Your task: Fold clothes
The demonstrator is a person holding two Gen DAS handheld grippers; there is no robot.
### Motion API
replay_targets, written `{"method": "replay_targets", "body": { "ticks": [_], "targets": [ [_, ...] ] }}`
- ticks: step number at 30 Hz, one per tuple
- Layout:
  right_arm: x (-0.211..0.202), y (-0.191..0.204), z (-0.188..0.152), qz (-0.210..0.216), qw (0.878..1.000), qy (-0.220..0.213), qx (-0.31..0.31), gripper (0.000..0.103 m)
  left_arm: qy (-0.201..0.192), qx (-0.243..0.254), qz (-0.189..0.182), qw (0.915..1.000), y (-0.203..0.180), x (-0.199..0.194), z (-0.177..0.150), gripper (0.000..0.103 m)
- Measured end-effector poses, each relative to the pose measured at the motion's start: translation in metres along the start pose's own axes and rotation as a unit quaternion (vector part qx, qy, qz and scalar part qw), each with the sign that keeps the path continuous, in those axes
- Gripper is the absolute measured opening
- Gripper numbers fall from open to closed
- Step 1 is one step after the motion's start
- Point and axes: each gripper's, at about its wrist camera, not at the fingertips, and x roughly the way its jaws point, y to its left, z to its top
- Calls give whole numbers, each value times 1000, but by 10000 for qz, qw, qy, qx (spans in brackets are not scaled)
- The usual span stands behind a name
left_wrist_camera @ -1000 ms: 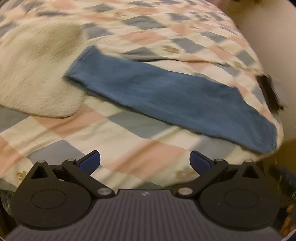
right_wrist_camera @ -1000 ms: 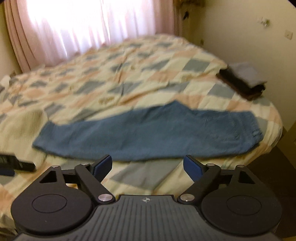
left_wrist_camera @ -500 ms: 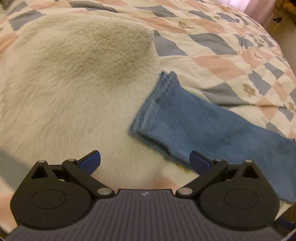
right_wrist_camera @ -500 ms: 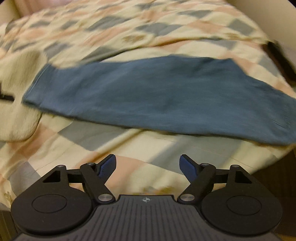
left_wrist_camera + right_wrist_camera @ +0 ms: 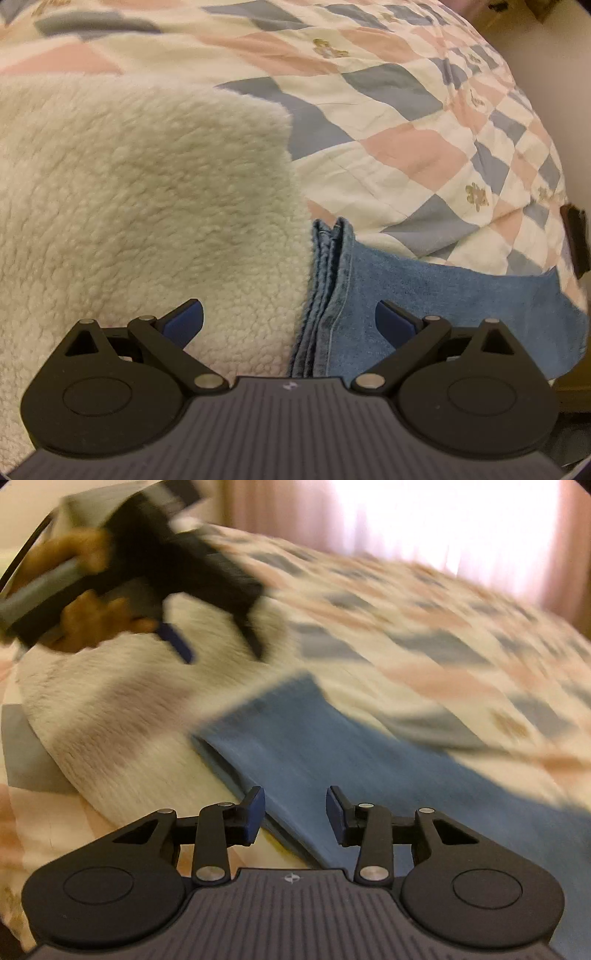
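Both open jaws over jeans [image 5: 424, 295] hem

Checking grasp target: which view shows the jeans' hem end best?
Left wrist. The hem of the jeans is sharp there, stitching and stacked layers visible, beside the fleece. In the right wrist view that end is motion-blurred.

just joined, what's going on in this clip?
A person with a claw in each hand is about to fold blue jeans laid flat on a checked quilt. The left claw is open, poised over the hem end where the jeans meet a cream fleece blanket. The right claw is also open, low over the same end. Neither grips cloth yet.
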Motion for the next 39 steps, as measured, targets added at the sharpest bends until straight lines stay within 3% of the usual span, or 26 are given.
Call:
{"method": "replay_targets", "body": {
  "ticks": [4,8,9,10,11,16,18,21,25,32,34,37,39],
  "targets": [
    [38,35,6,-39,9969,-174,-767,36,183,-74,-146,9997,11,2,-7,98],
    [52,45,4,-87,9941,-190,-1063,31,279,-94,-193,9994,19,5,-12,98],
    [55,47,4,-97,9935,-188,-1121,26,291,-110,-235,9992,20,5,-12,98],
    [58,48,3,-107,9928,-186,-1180,11,299,-119,-281,9991,21,5,-12,98],
    [61,50,2,-117,9921,-184,-1238,3,303,-120,-342,9989,22,5,-11,98],
    [62,60,3,-216,9893,-366,-1396,3,317,16,-645,9974,15,13,-6,95],
    [71,66,-2,-212,9882,-220,-1503,3,449,115,-685,9966,8,27,-2,93],
    [84,71,-11,-250,9844,67,-1742,8,642,180,-688,9954,2,45,5,84],
    [66,66,0,-307,9919,-165,-1225,43,535,126,-736,9958,8,42,11,82],
    [88,89,5,-741,9874,-167,-1387,44,751,22,-837,9937,19,49,11,82],
    [99,97,4,-878,9844,-110,-1521,39,859,21,-931,9919,16,60,11,81],
    [97,94,4,-924,9874,-112,-1283,40,925,290,-894,9913,3,73,12,71],
    [94,89,3,-894,9901,-87,-1079,42,961,445,-857,9907,-2,78,13,70]
  ]
}}
